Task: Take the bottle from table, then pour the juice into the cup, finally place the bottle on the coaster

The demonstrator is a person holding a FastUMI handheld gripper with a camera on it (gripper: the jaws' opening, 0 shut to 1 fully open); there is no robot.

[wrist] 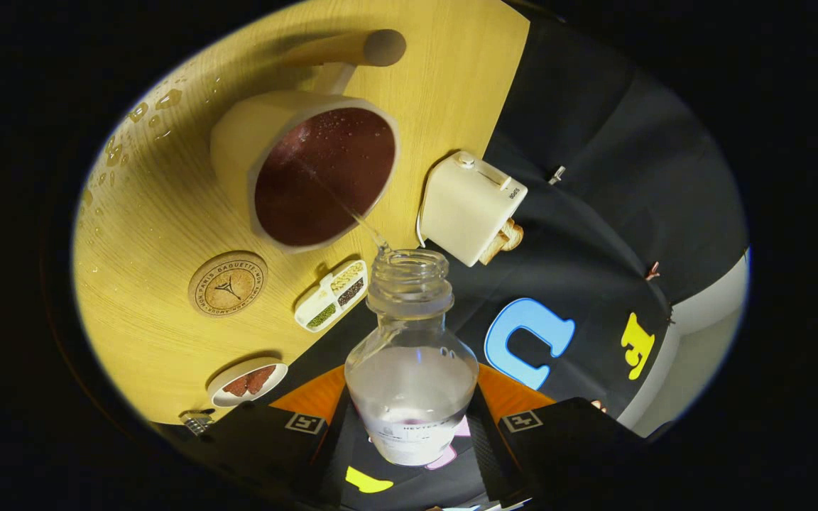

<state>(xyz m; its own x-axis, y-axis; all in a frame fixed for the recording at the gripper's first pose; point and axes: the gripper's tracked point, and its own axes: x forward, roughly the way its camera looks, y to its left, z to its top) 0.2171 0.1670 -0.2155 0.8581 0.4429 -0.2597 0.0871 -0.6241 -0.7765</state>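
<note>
Gripper view: gripper (411, 424) clamps clear glass bottle (411, 369), thin stream arcing from it into cream handled cup (309, 174) beyond

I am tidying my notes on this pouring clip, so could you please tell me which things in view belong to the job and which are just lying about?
Belongs to the job:
- bottle, held between the gripper fingers, tilted, pouring
- cup, holding dark juice
- coaster, round, on the table near the cup

Just lying about:
- toaster with bread
- divided tray of seeds
- small dish
- water drops on the table
</note>
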